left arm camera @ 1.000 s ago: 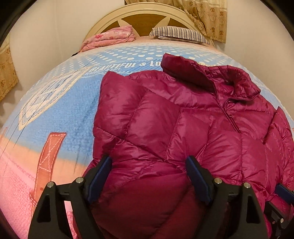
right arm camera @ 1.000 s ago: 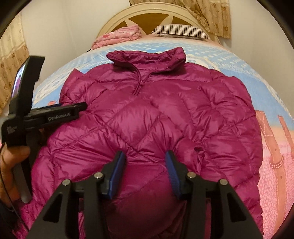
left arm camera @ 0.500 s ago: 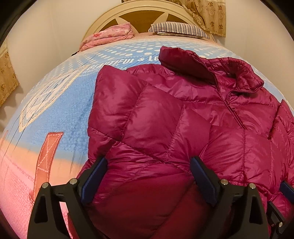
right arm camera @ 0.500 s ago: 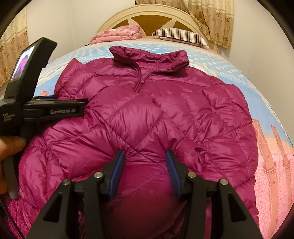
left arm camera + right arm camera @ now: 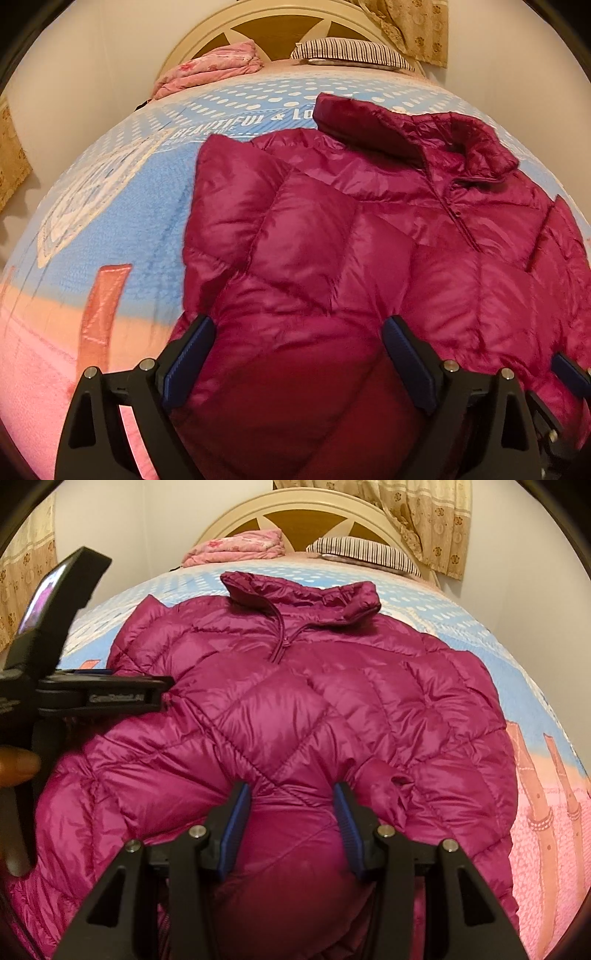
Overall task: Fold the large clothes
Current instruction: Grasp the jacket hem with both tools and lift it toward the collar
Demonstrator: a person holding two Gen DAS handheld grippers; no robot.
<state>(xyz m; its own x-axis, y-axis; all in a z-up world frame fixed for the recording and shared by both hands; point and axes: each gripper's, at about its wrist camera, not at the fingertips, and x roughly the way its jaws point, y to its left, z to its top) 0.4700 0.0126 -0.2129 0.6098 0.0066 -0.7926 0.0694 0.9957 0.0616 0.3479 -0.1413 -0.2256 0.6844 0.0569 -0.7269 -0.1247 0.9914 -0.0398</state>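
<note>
Nearest, the right gripper (image 5: 290, 821) has its fingers (image 5: 236, 823) pinched on a puffed fold of the magenta down jacket (image 5: 295, 709), while the left gripper (image 5: 295, 354) holds its fingers (image 5: 188, 354) spread wide over the jacket's near edge, padding bulging between them without either pad clearly pressing it. Beyond both pairs of fingers the jacket lies spread front-up on the bed (image 5: 122, 206), its collar (image 5: 303, 590) at the far end. Farther still, a folded pink blanket (image 5: 236, 546) and a striped pillow (image 5: 365, 552) rest against the headboard (image 5: 306, 515).
</note>
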